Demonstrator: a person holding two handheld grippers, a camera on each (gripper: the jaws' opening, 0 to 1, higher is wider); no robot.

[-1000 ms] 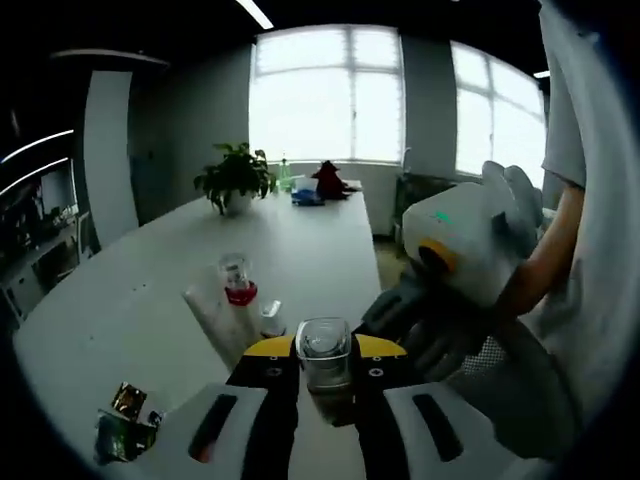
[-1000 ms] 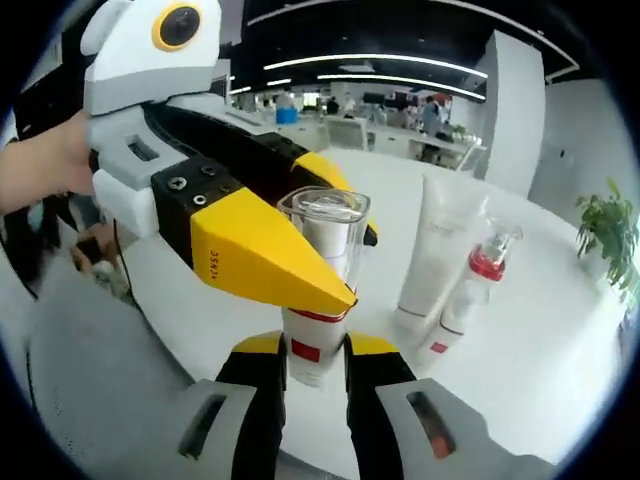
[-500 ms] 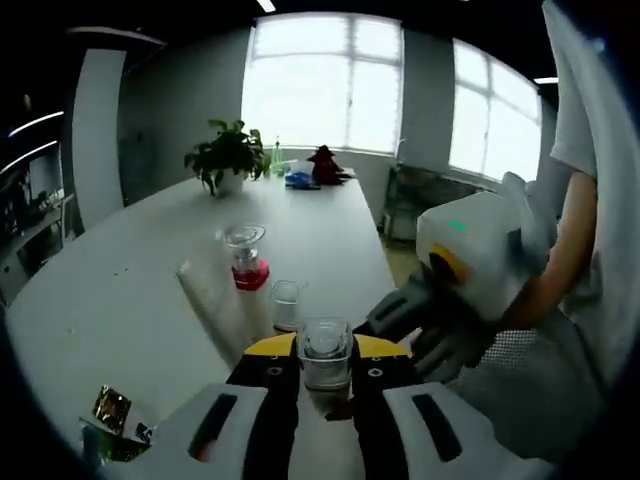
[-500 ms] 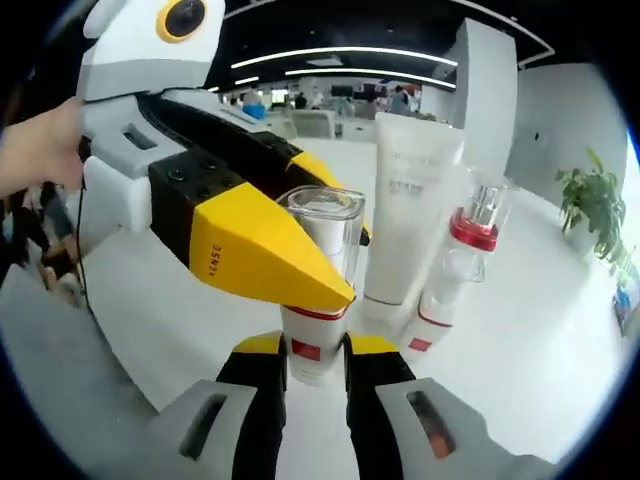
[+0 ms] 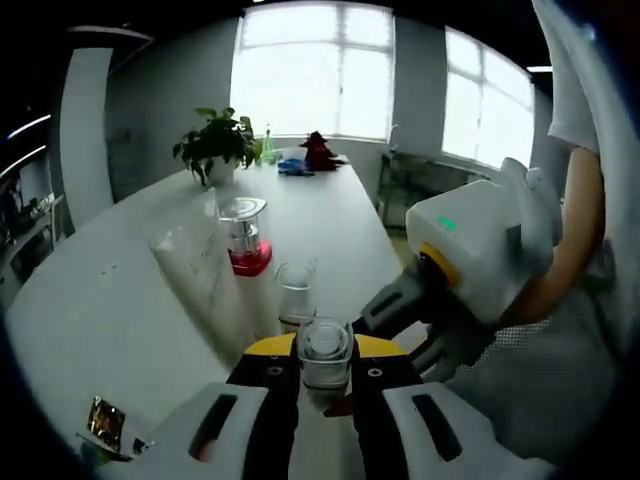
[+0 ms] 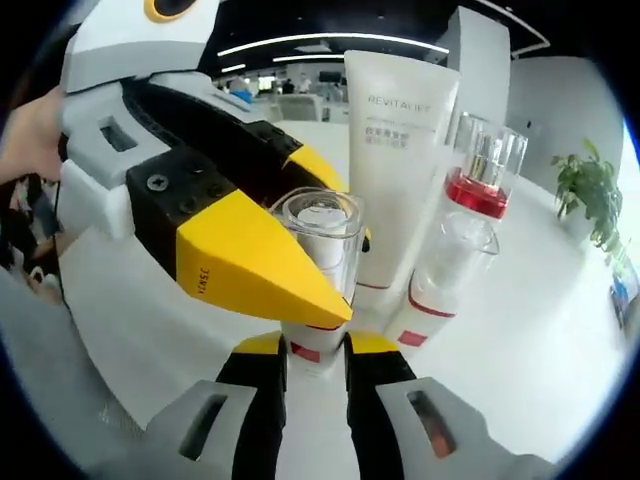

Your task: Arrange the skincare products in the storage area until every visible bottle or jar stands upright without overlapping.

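**Both grippers pinch one clear-capped bottle beside the standing group**

In the left gripper view, the left gripper [image 5: 324, 372] has its yellow-tipped fingers [image 5: 268, 352] pressed onto the clear-capped bottle [image 5: 324, 352], gripping it at the square transparent cap. In the right gripper view, the right gripper [image 6: 315, 350] pinches the same bottle lower down, its fingers [image 6: 262, 348] on either side of the white body near a red band, while the left gripper's yellow finger crosses in from 10 o'clock and sits against the cap. The bottle stands upright between the two grips.

Just past the held bottle, in the right gripper view, a white tube [image 6: 398, 170] stands on its cap at 12 o'clock, printed lettering near its top. At 1 o'clock, just beside the tube, stands a red-collared bottle [image 6: 484, 178] with a clear cap, and in front of it a small clear-capped bottle [image 6: 447, 270] with a red band low on its body. All three are upright and close together; whether they touch cannot be told.

In the left gripper view the same group rises at 11 o'clock on the white bench [image 5: 100, 300]. The right gripper's white body comes in at 3 o'clock, held by a person's hand [image 5: 535, 215]. A small foil packet [image 5: 108, 425] lies at 8 o'clock near the bench edge. Far off at 11 o'clock a potted plant [image 5: 215, 148] stands before bright windows [image 5: 315, 70].
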